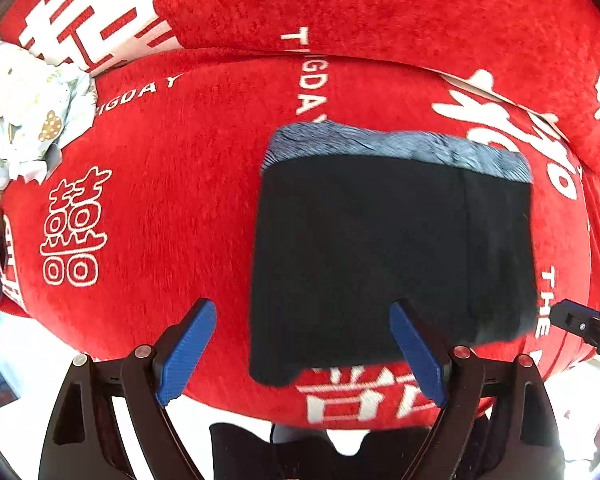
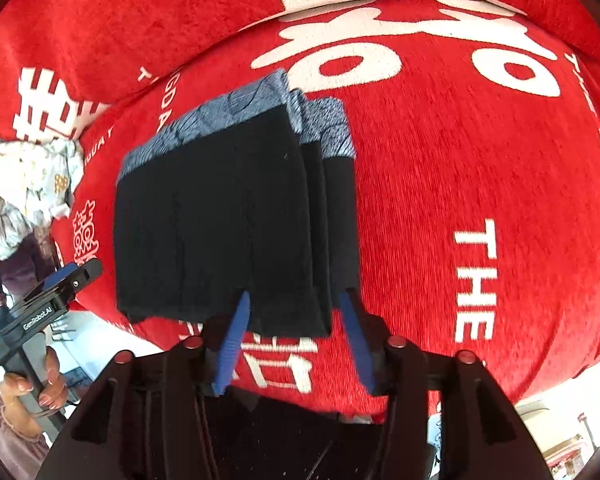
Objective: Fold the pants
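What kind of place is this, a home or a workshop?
Most likely a home, perhaps a living room or bedroom. The dark pants lie folded on a red plush cover with white wedding characters, over a sofa or bed, and a heap of light printed cloth lies at its edge.

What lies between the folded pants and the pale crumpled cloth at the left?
Only bare red cover between the pants and the crumpled cloth, in the left wrist view.
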A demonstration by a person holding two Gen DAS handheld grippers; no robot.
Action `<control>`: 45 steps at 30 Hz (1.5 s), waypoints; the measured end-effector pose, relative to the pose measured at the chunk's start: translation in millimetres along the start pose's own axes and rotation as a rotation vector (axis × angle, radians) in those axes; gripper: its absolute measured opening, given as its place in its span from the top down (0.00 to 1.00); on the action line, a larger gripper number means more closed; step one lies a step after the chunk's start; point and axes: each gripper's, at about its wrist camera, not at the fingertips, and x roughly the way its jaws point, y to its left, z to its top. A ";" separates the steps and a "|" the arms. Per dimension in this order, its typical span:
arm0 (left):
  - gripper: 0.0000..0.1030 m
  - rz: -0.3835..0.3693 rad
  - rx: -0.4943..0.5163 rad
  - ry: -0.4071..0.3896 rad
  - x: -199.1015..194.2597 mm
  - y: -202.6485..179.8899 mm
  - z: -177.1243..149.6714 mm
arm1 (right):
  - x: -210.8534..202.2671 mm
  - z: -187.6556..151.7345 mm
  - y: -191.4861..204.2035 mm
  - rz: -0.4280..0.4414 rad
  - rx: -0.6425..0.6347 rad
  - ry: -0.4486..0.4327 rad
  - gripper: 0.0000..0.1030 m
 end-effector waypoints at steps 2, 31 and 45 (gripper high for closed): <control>0.13 0.005 -0.006 -0.004 -10.1 -8.6 -6.4 | -5.2 -3.3 5.6 -0.016 -0.019 -0.001 0.36; 0.13 -0.003 0.076 -0.100 -86.5 -3.4 -38.8 | -71.9 -47.1 91.1 -0.213 -0.031 -0.178 0.00; 0.13 -0.025 0.066 -0.111 -102.7 2.3 -48.3 | -83.0 -60.2 120.4 -0.251 -0.073 -0.196 0.00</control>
